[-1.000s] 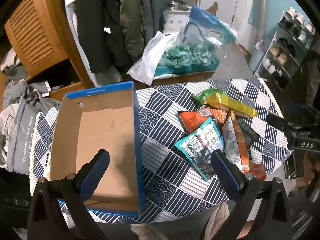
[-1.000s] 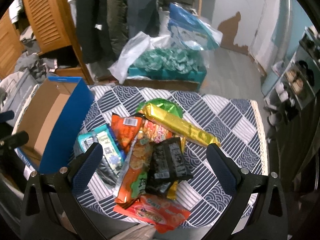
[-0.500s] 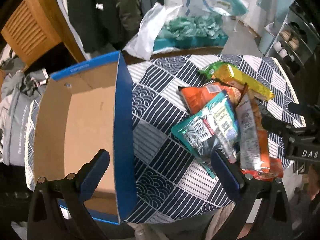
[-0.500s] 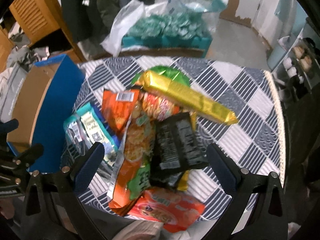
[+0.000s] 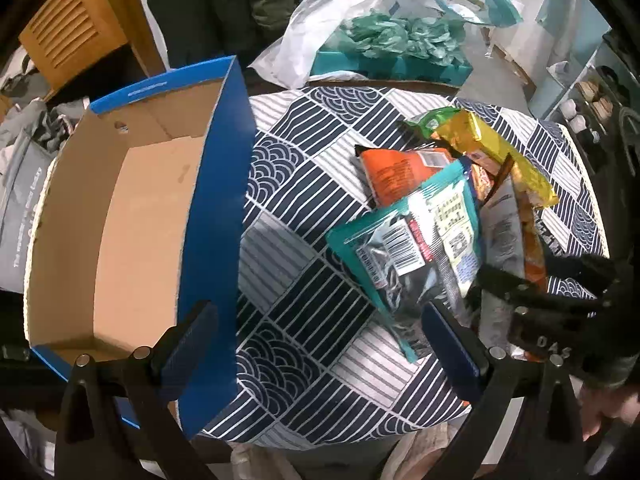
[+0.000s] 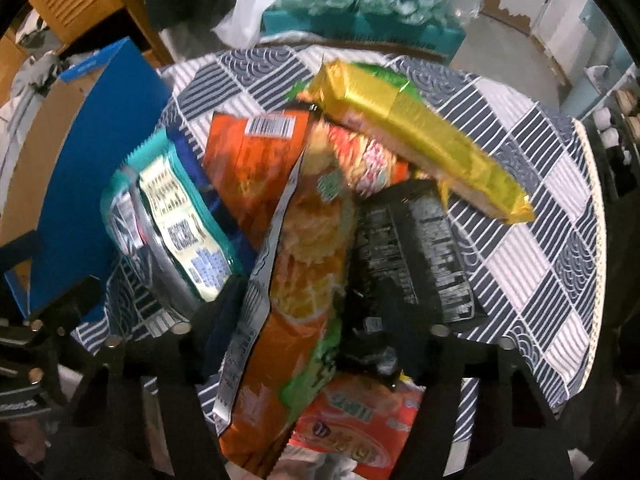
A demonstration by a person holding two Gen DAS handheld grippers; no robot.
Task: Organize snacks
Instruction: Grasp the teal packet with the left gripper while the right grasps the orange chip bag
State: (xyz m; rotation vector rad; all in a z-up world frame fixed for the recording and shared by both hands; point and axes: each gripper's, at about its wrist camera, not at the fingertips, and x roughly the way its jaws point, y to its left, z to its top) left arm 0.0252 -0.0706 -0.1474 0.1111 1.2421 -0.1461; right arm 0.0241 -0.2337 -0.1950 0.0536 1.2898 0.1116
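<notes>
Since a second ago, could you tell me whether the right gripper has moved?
Yes. The right gripper has come down toward the snack pile on the tablecloth, its jaws closing around the orange chip bag.

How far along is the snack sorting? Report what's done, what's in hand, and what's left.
Done: nothing yet; the cardboard box is empty. In hand: the right gripper is closing its jaws around the tall orange chip bag; whether they grip yet is unclear. The left gripper is open and empty. Left: the whole pile, including the teal packet, yellow bar and black packet.

Box (image 5: 112, 216) sits left on the table (image 5: 304, 184); snacks (image 5: 436, 216) (heaped, overlapping) lie right.
</notes>
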